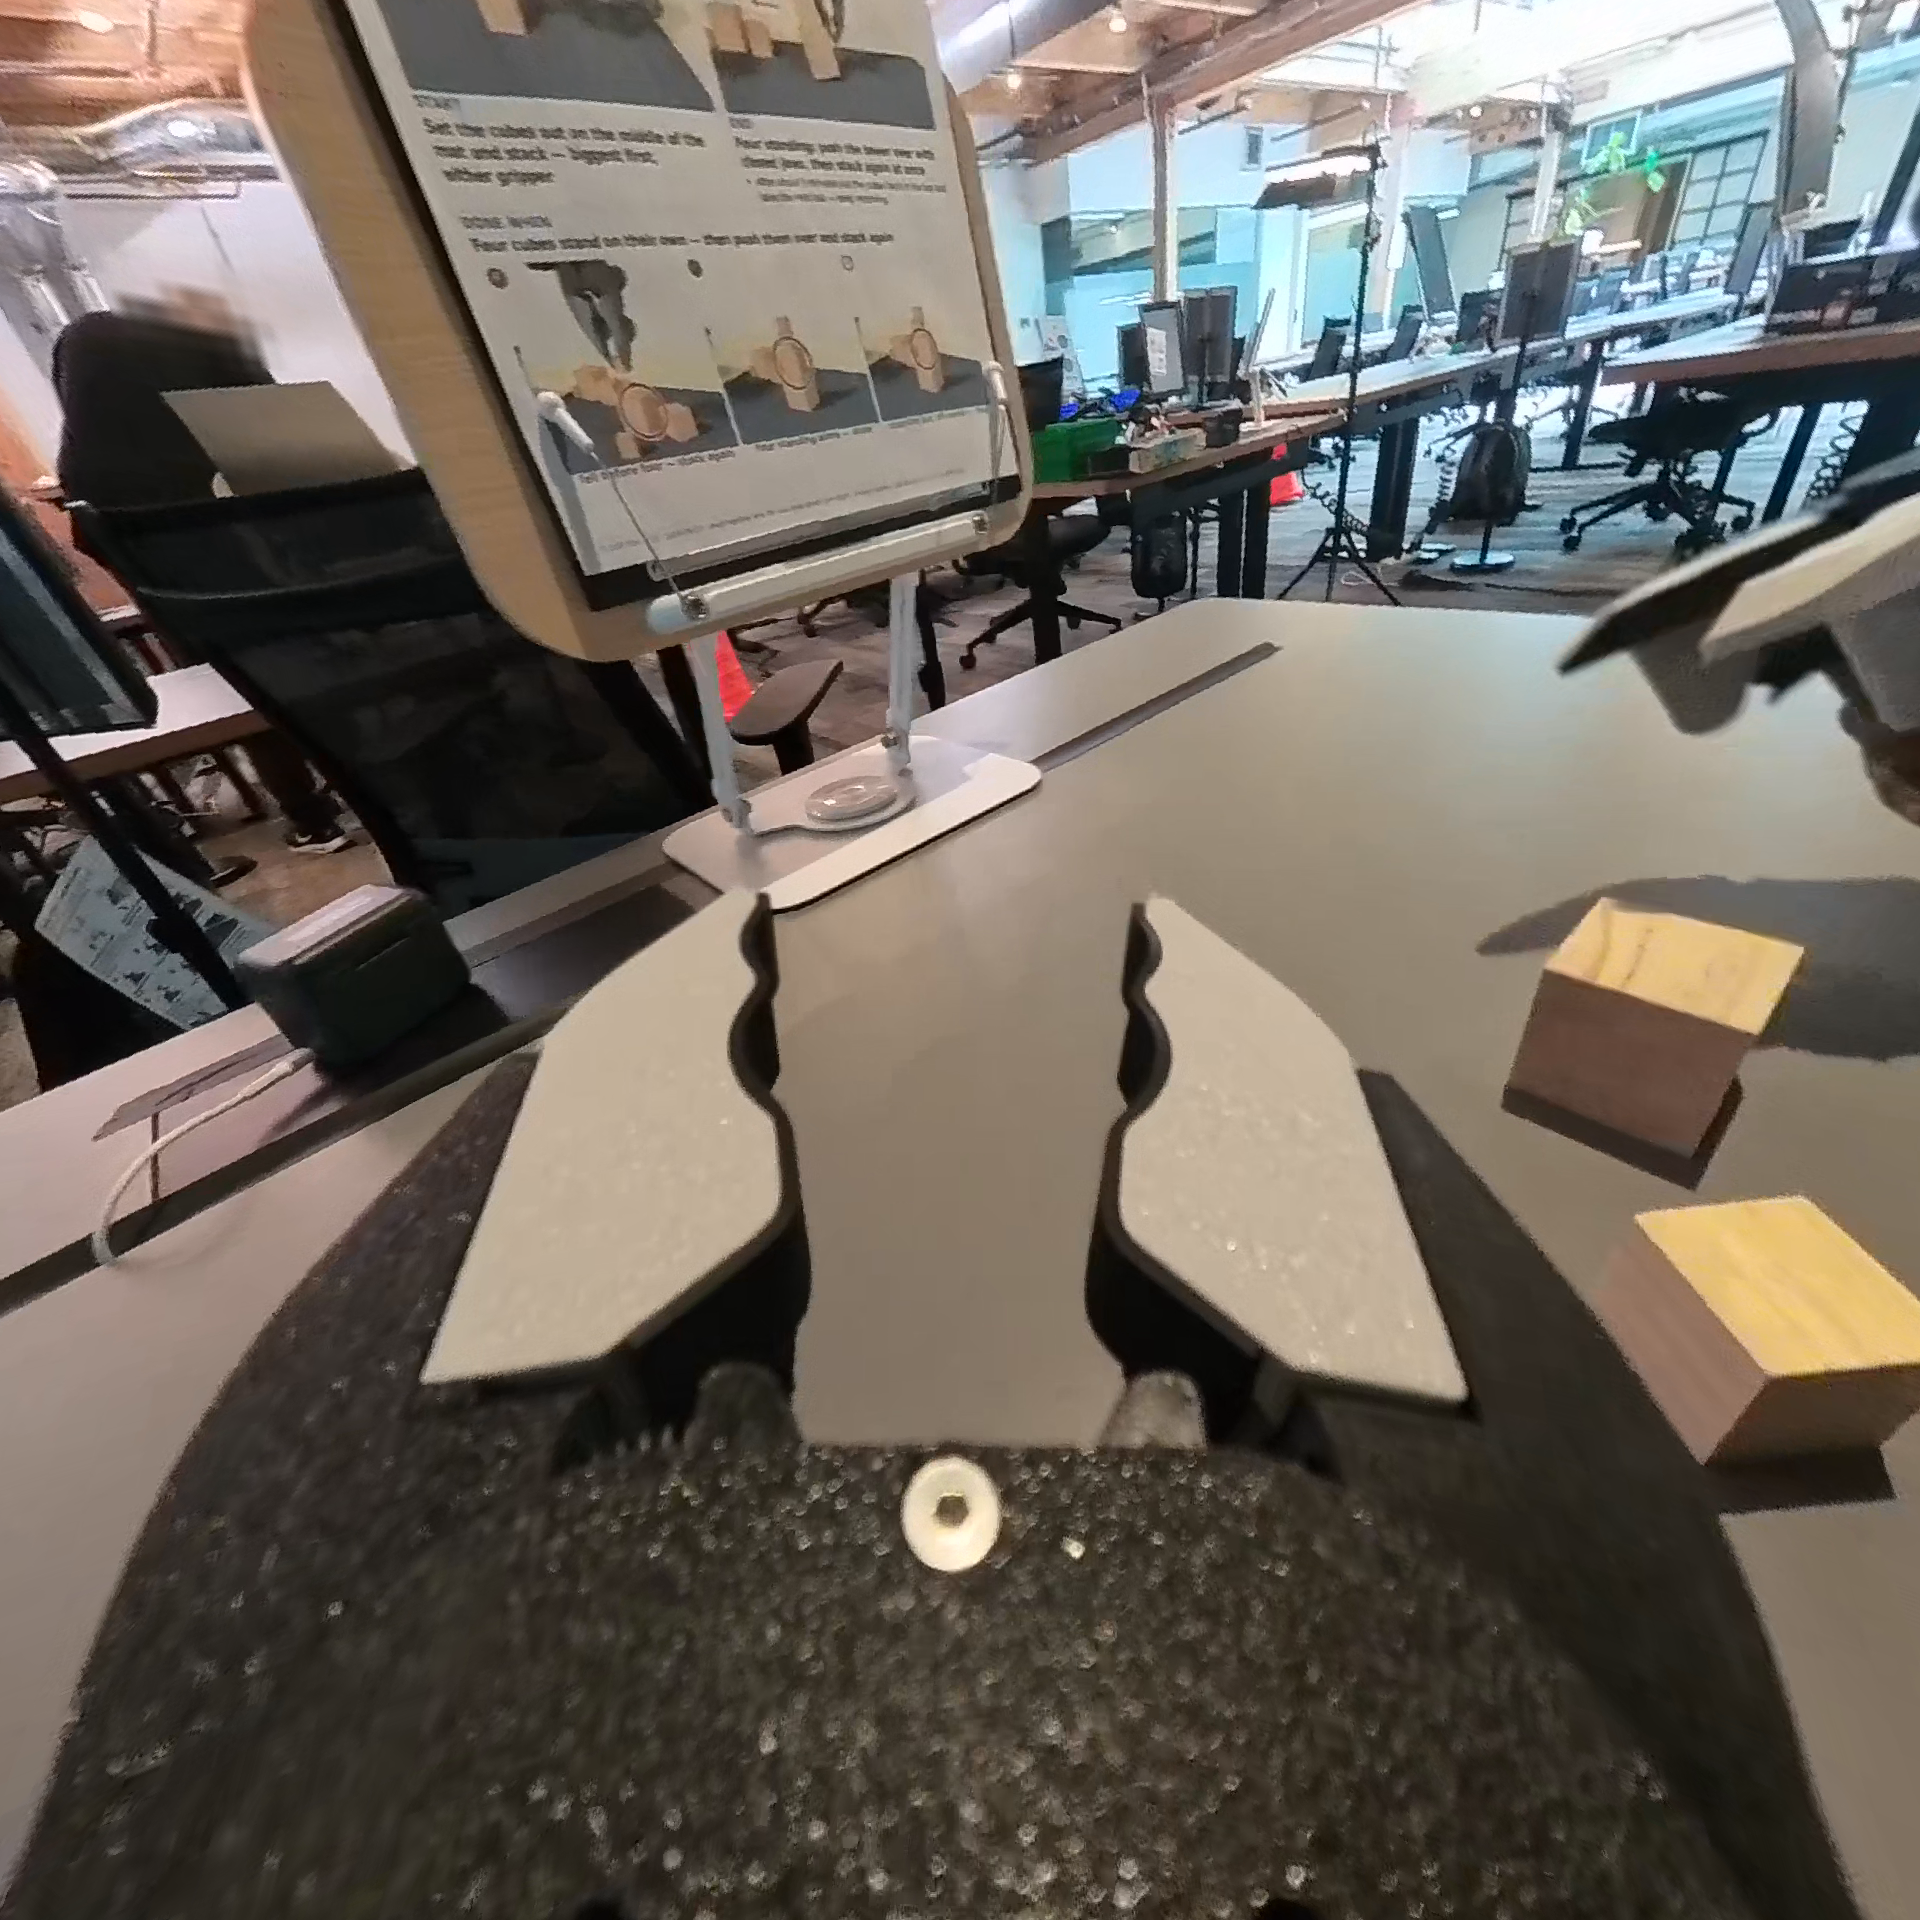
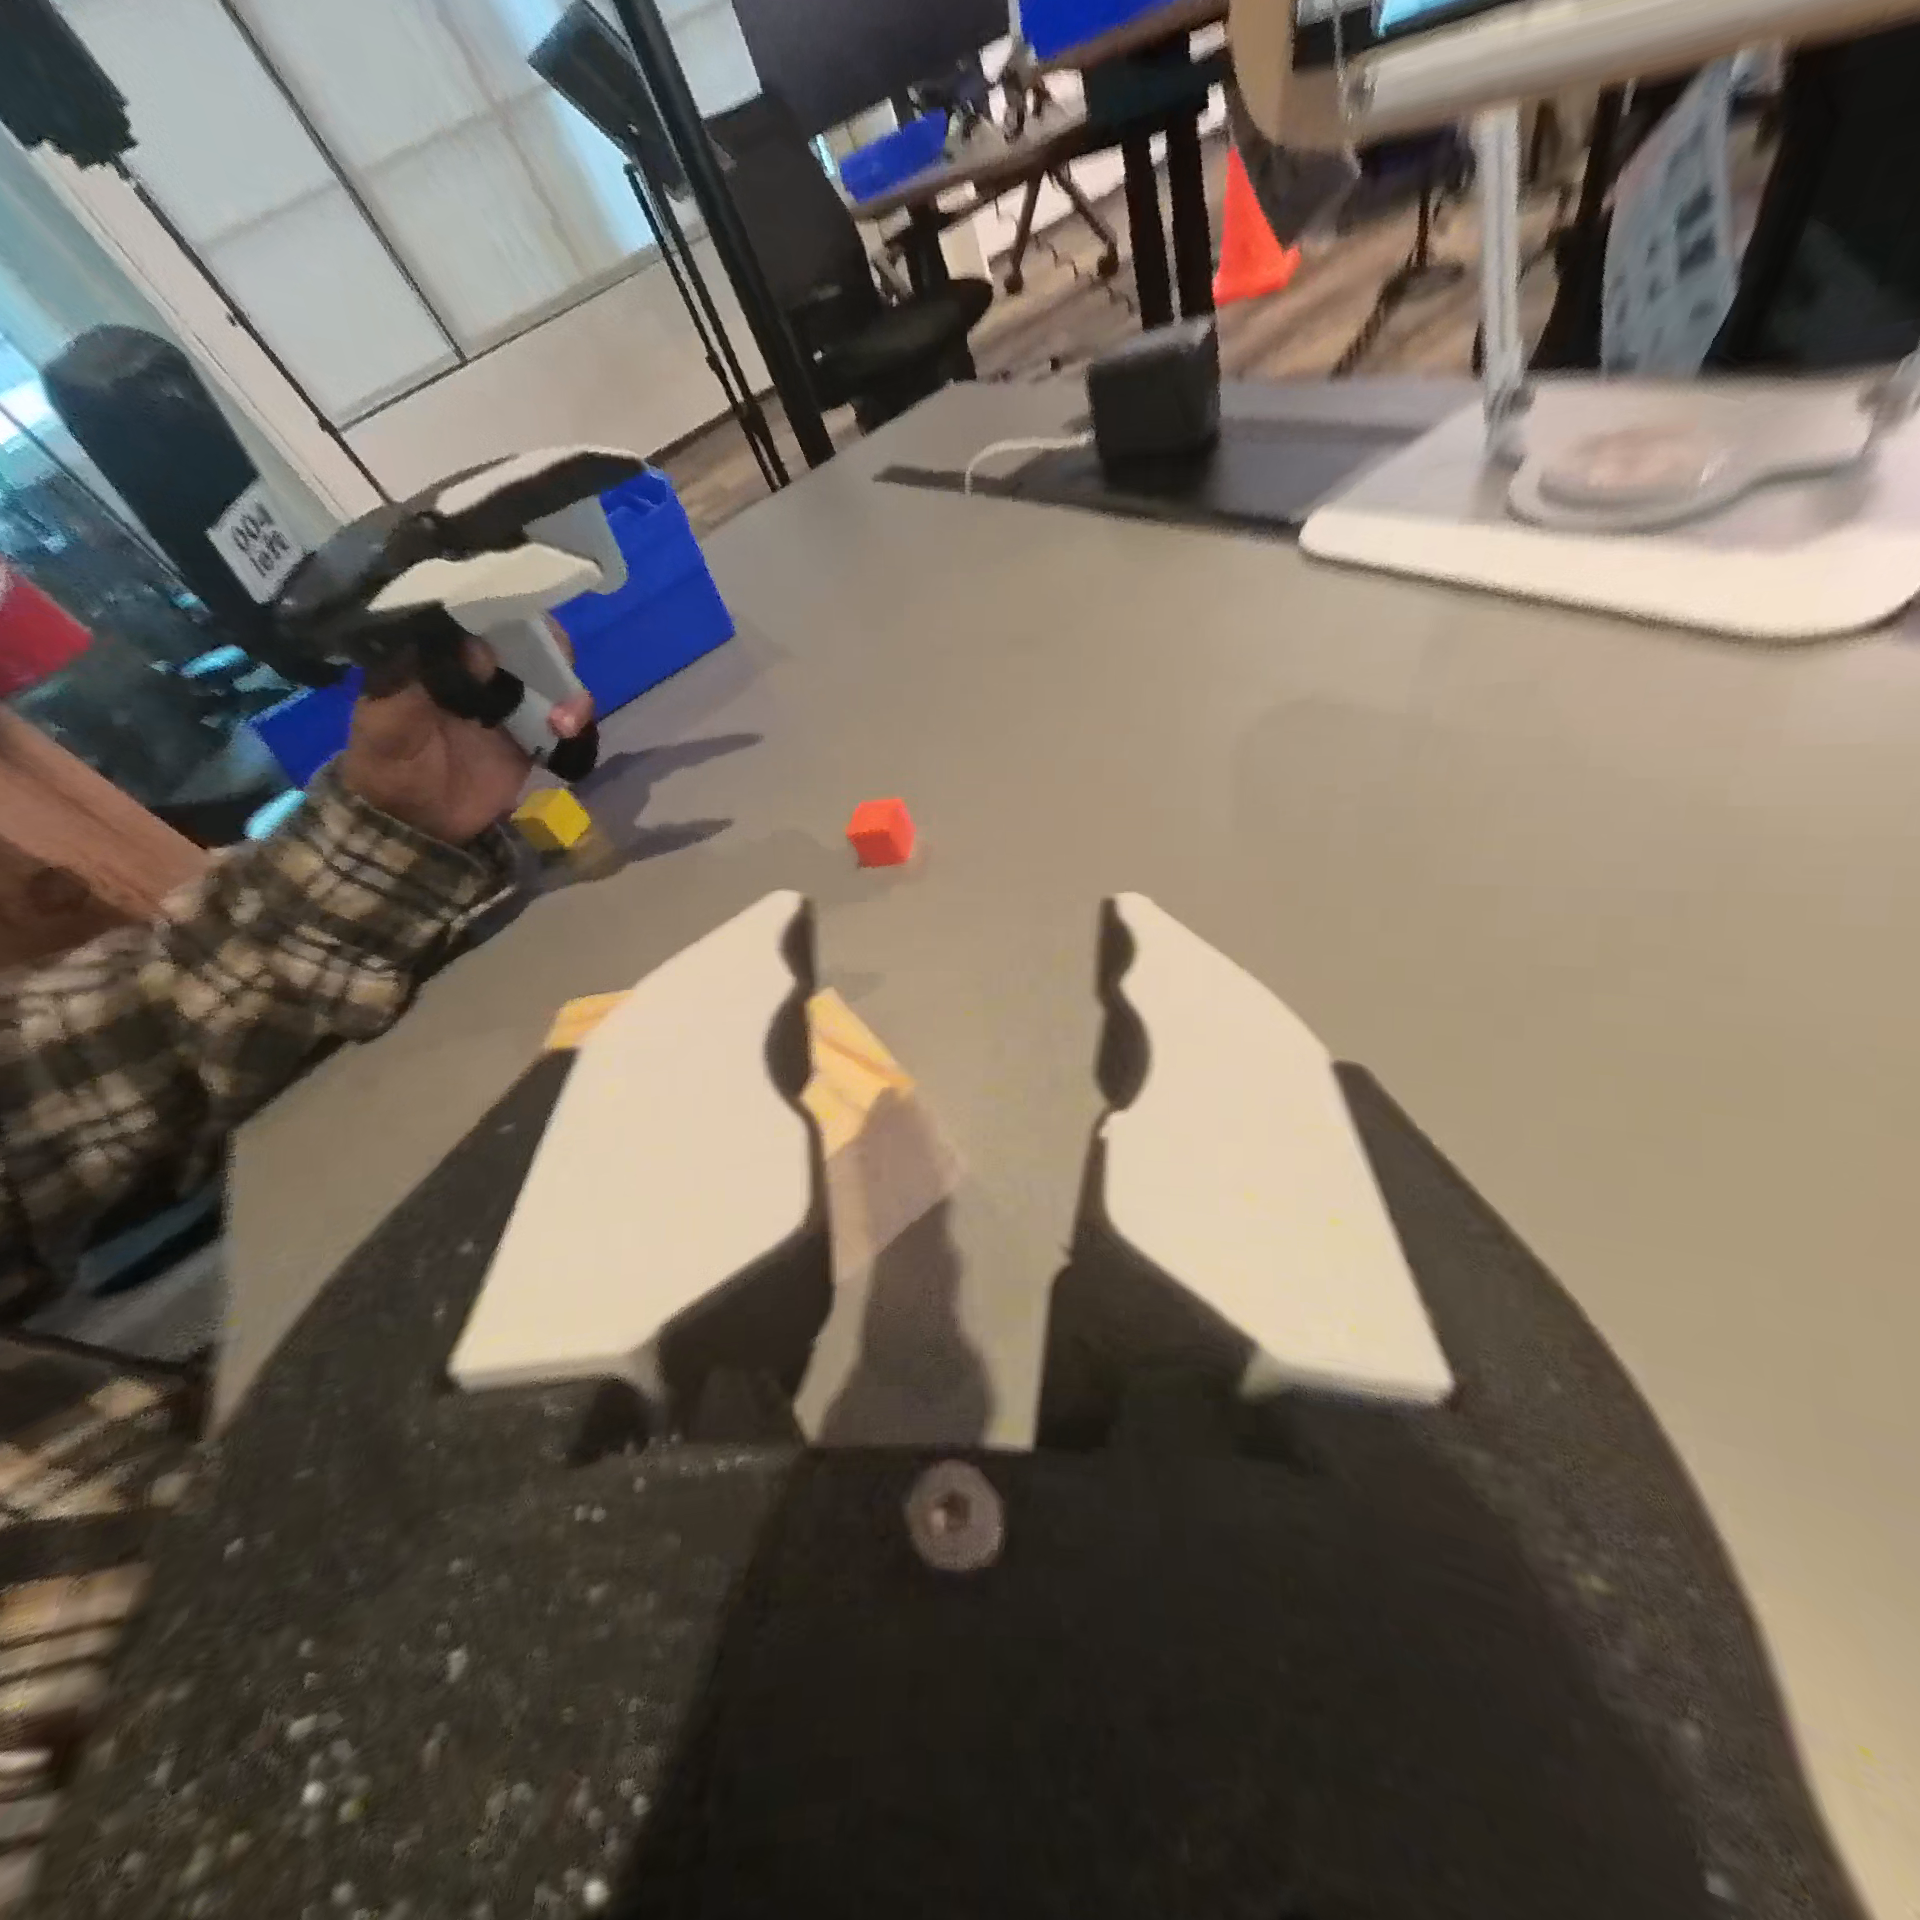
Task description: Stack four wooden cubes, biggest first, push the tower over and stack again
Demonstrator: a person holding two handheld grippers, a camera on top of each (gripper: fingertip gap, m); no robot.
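Note:
In the left wrist view, my left gripper (image 1: 951, 935) is open and empty, held low over the grey table (image 1: 1299, 790). Two plain wooden cubes lie to its right: one farther (image 1: 1652, 1029), one nearer (image 1: 1766, 1340), both apart from the fingers. My right gripper (image 1: 1766, 613) shows partly at the upper right edge. In the right wrist view, my right gripper (image 2: 956, 914) is open and empty above the table. A wooden cube (image 2: 862, 1070) lies below it, partly hidden by its left finger (image 2: 665, 1132). A small red cube (image 2: 881, 831) and a small yellow cube (image 2: 551, 818) lie farther off. The left gripper (image 2: 618, 514) shows at far left.
A tilted instruction board on a white stand (image 1: 862, 821) is at the table's far edge; its base also shows in the right wrist view (image 2: 1558, 561). A black box (image 2: 1153, 400) with a cable sits beside it. A blue bin (image 2: 655, 603) stands behind the left gripper. A hand and plaid sleeve (image 2: 260, 966) hold the left gripper. My right tips are roughly 8 centimeters from the wooden cube (image 2: 862, 1070). It turns up in the left wrist view (image 1: 1608, 924) as well.

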